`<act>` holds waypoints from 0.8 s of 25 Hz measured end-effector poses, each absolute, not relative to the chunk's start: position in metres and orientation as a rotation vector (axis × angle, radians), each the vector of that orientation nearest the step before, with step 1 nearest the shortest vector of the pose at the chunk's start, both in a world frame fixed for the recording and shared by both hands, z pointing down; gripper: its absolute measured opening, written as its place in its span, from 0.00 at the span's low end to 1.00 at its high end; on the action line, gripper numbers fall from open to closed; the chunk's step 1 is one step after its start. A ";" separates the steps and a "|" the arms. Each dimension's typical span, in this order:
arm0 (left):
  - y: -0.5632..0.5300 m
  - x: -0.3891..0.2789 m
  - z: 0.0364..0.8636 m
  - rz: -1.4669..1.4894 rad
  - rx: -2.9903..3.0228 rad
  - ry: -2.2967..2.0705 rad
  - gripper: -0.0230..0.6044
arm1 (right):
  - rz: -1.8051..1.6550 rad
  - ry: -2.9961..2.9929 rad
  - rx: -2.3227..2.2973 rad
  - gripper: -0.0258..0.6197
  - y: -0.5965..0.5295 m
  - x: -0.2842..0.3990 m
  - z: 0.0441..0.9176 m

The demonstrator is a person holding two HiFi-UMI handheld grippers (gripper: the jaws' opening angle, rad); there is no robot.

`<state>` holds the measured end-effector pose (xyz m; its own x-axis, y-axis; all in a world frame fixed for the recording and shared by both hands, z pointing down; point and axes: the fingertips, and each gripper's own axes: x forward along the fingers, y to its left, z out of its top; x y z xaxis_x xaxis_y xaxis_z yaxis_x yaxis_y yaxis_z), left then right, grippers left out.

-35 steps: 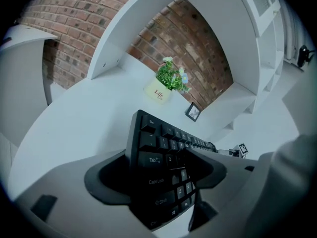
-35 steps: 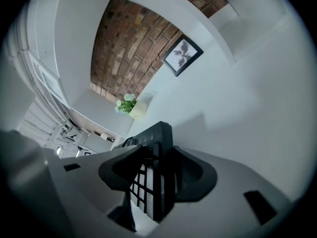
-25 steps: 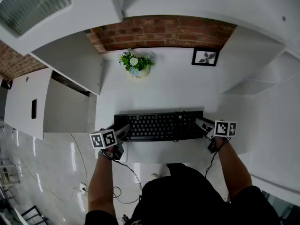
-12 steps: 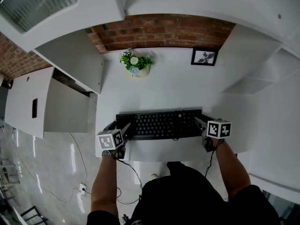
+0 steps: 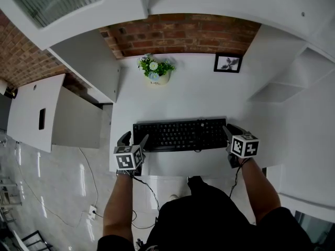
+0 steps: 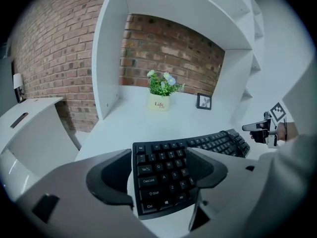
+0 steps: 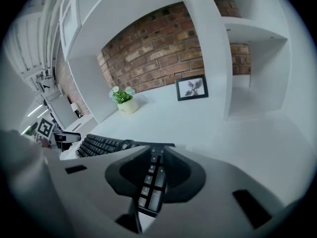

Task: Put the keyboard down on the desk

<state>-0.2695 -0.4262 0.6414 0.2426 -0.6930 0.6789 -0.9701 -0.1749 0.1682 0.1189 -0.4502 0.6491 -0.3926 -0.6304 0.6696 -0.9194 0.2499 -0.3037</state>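
A black keyboard (image 5: 178, 135) lies flat on the white desk (image 5: 193, 98), parallel to its front edge. My left gripper (image 5: 134, 139) hovers over the keyboard's left end, jaws wide apart and straddling that corner (image 6: 163, 182); neither pad presses on it. My right gripper (image 5: 230, 132) is over the right end. Its jaws have just been closing and now stand about half apart. A strip of number-pad keys (image 7: 151, 182) shows in the gap between them, seemingly below the pads rather than squeezed.
A potted plant (image 5: 154, 69) and a small picture frame (image 5: 229, 63) stand at the back of the desk by the brick wall. White shelf walls flank the desk on both sides. A white side cabinet (image 5: 78, 122) stands to the left, with cables on the floor below.
Both grippers have rolled and drawn in slightly toward the keyboard's ends. The left jaws now straddle its left corner. The keyboard has stayed in place on the desk.
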 end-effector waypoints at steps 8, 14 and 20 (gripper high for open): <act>-0.397 -0.262 0.583 0.493 2.054 -1.596 0.31 | 0.835 -2.338 1.457 0.07 -0.429 0.089 0.580; -0.363 -0.252 0.529 0.364 2.160 -1.618 0.08 | 0.788 -2.486 1.404 0.07 -0.391 0.053 0.539; -0.309 -0.242 0.497 0.286 2.266 -1.570 0.07 | 0.729 -2.586 1.392 0.07 -0.333 0.027 0.502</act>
